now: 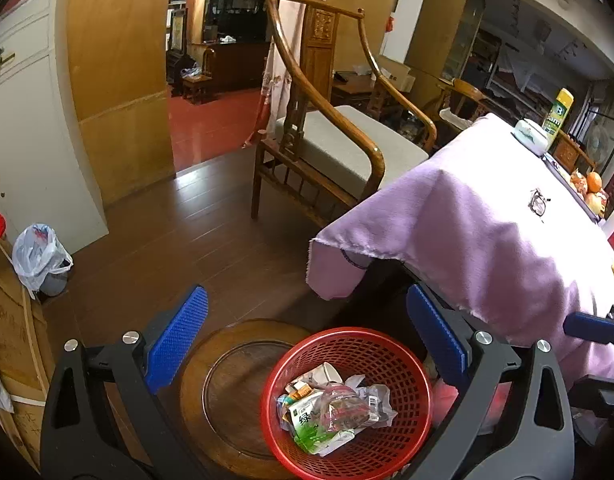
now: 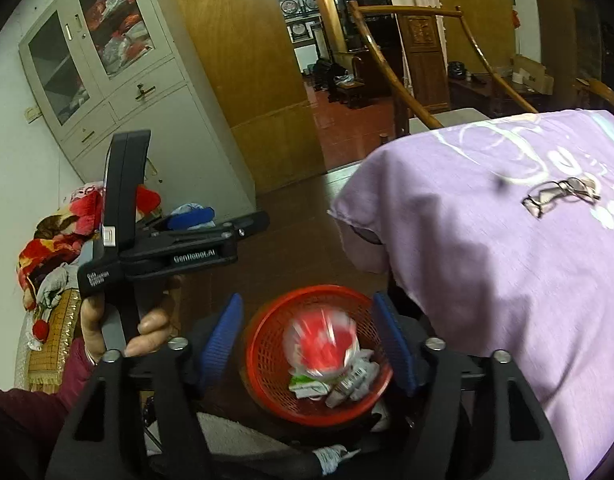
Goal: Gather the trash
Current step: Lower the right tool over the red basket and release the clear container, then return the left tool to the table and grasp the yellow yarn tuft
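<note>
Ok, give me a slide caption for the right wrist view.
Open right gripper above a red basket as a blurred red-and-white wrapper drops in.

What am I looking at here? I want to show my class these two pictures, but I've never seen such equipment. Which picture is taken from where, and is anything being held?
There is no robot: a person holds a clamp-like tool in each hand, each with two blue-padded fingers and its own wide-angle camera looking forward along them. One picture comes from the left gripper, the other from the right gripper. The right-hand view also shows the left tool from outside, gripped by the person's hand.

Both point down at a red basket of wrappers and scraps, standing on a round wooden stool. Both grippers are open. In the right view a blurred red and white item sits above the basket, between the fingers but not pinched. Beside it is a table under a purple cloth with a pair of glasses on it.
</note>
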`<state>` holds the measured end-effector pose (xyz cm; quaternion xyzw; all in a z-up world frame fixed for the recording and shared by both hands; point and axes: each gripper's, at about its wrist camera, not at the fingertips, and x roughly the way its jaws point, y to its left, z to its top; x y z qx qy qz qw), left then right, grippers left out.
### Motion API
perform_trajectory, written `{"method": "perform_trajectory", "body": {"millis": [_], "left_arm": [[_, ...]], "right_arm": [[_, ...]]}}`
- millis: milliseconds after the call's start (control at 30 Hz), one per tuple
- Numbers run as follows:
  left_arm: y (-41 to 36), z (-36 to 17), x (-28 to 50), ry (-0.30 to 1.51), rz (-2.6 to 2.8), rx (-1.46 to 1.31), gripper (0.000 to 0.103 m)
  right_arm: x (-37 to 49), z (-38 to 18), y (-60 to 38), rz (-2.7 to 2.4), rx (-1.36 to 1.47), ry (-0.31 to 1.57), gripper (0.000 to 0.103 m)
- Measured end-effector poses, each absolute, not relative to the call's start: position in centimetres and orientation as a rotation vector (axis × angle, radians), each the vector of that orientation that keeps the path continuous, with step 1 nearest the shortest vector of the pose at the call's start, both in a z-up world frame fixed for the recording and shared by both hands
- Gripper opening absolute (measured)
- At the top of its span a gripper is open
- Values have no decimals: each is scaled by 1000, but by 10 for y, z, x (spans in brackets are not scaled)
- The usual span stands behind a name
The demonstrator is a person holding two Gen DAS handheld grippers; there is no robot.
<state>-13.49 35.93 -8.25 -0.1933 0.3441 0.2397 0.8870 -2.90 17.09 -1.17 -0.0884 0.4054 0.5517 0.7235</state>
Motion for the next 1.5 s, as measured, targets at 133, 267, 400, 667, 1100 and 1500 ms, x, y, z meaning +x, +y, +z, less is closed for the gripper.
{"method": "perform_trajectory", "body": {"millis": [133,267,400,667,1100,1500], "left_arm": [[359,-86,-133,725,489,-413,96],[353,-84,-131,729,455,-425,96],[338,-74,-127,720,427,-398,96],[287,-51,-112,719,344,-306,96],[152,0,-42,678,84,-99,96],[-13,16,76,669,-190,117,96]], "right_arm": [[-24,-8,165,1197,-176,879,72],[-12,1,144,1142,-122,852,72],[1,9,113,1076,-82,808,72],[17,26,36,963,14,717,73],[39,31,-127,625,156,616,77],[79,-6,-277,202,215,620,82]]}}
